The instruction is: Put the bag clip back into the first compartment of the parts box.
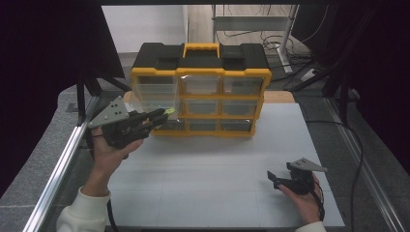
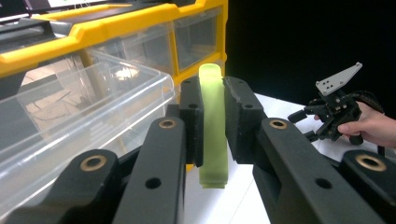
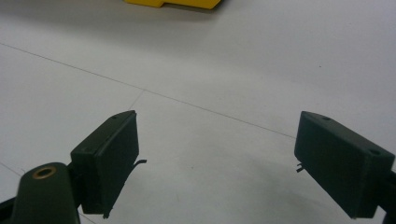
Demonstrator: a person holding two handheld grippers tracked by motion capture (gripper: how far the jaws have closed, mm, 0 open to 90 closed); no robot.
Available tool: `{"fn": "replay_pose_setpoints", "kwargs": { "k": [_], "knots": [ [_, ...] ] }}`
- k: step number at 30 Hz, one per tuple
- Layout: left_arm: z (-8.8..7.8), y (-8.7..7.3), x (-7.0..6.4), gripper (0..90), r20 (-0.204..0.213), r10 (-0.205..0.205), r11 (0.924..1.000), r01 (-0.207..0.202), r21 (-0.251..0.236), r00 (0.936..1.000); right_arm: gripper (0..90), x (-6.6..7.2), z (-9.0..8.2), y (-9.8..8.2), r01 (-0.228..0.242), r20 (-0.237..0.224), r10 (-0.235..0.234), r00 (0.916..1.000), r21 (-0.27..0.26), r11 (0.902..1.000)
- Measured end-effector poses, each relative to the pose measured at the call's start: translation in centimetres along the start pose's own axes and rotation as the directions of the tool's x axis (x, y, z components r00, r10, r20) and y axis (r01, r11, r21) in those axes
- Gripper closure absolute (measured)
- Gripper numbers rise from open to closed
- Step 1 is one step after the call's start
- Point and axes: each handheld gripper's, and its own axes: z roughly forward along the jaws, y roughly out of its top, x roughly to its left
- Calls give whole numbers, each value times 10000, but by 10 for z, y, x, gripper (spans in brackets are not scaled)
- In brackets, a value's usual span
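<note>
Black jaws of the left gripper are rising close to the lens in the left gripper view, pinching a slim yellow-green strip between their pads. Standing upright in the grip, the strip is showing a rounded top above the jaws and a squared end hanging below them. It looks thin, light and somewhat flexible, probably rubbery or soft plastic, so it should be needing only a gentle squeeze; holding it across its flat faces near the middle, as now, seems the steadiest place, since a grip near either end could be letting it bend or swing.

Just beside the jaws, a clear plastic drawer is sticking out, pulled partway from a yellow and black organizer cabinet with three rows of see-through drawers. In the high view the left gripper is hovering at the cabinet's lower left, the strip's tip glowing at its end, close to the drawer's open front. Judging by this, the strip is likely heading into that drawer.

Across the white table, well apart from the cabinet, the right gripper is sitting low in the person's hand. Its jaws are standing wide apart with nothing between them, facing bare tabletop.
</note>
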Motion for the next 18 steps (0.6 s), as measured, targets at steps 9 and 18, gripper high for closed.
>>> {"fn": "replay_pose_setpoints", "kwargs": {
  "k": [9, 18],
  "knots": [
    [-3, 10, 3, 777, -96, 21, 9999, -23, -126, 10000, 139, -1, 0, 0, -37, 17, 37, 10000, -19, 10000],
    [-6, 23, 13, 776, -258, -42, 9996, 34, -291, 9997, 139, 0, 0, 0, -61, 6, 61, 10000, -6, 10000]
  ]
}}
